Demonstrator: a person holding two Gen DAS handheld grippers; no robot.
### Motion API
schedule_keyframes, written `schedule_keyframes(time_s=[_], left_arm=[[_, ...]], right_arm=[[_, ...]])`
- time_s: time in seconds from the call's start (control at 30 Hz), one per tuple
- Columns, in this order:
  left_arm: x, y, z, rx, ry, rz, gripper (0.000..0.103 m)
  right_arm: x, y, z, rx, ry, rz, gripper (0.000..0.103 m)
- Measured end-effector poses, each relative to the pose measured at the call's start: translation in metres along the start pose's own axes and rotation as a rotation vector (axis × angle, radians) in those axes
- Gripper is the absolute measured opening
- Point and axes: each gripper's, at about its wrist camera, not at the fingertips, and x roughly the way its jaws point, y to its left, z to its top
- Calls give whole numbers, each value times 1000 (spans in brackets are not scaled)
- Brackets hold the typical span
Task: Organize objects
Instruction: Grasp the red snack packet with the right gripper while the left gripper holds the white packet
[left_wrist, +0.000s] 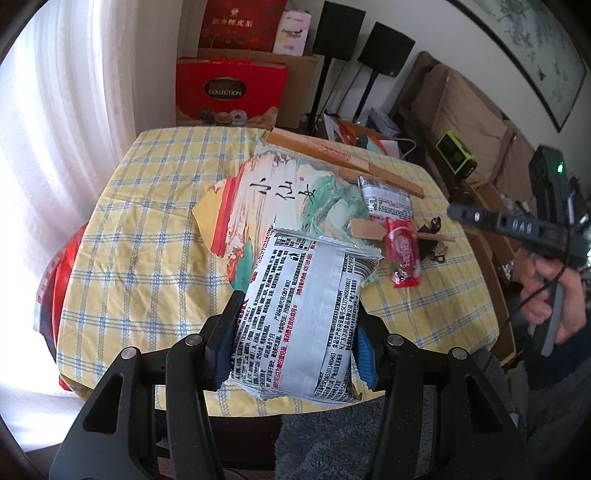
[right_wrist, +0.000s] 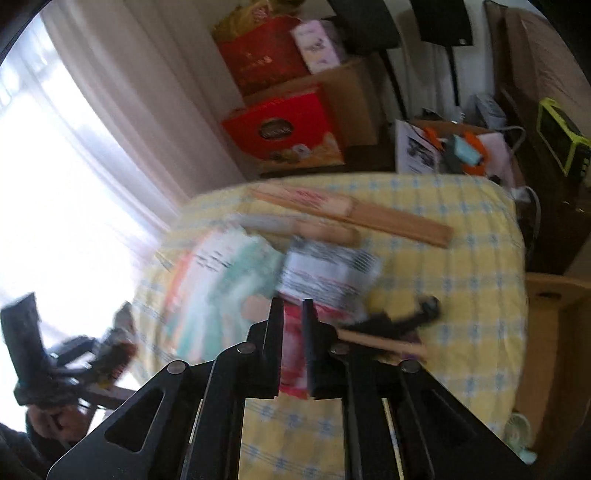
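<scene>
At the far left a white curtain (left_wrist: 66, 122) hangs behind the counter (left_wrist: 122, 266), which wears a yellow checked cloth. Red gift boxes (left_wrist: 231, 92) stand beyond its far edge. On the cloth lies a painted paper fan (left_wrist: 280, 195), spread open, with a closed wooden fan (left_wrist: 343, 158) past it. To the right lie a second silver packet (left_wrist: 388, 201), a small red packet (left_wrist: 404, 254) and a dark clip (left_wrist: 436, 229), all close together.

The left gripper (left_wrist: 295, 332) has its fingers (left_wrist: 229, 332) pressed against both long sides of a silver snack packet (left_wrist: 306, 314), printed back upward. The packet's long axis runs away from the camera, its crimped far end over the painted fan, its near end between the finger bases.

The right gripper (right_wrist: 292, 317) shows in the left view at the far right, held above the counter's edge. Its own view is blurred; its fingers (right_wrist: 275, 332) stand nearly closed, with the red packet (right_wrist: 293, 369) seen in the narrow gap, but whether they hold it I cannot tell.
</scene>
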Motion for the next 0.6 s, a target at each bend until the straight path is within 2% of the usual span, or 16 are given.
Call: schedule_keyframes(time_s=[0.03, 0.1, 0.13, 0.17, 0.23, 0.37, 0.5, 0.6], left_arm=[[-1, 0, 0, 0, -1, 3, 50], [-1, 0, 0, 0, -2, 9, 50], [0, 0, 0, 0, -1, 13, 50], [1, -1, 0, 0, 0, 17, 50], [2, -1, -1, -2, 7, 20, 50], [2, 4, 0, -9, 6, 38, 50], [0, 13, -1, -28, 4, 50, 50], [-3, 18, 0, -35, 5, 50, 50]], right_arm=[[1, 0, -6, -9, 23, -12, 12], [3, 4, -14, -45, 53, -22, 26], [4, 9, -20, -77, 57, -69, 48], [5, 13, -24, -95, 57, -108, 61], [10, 25, -35, -133, 49, -176, 69], [33, 32, -44, -132, 84, -258, 72], [48, 33, -41, -30, 92, -224, 72], [59, 41, -36, -18, 78, -281, 72]])
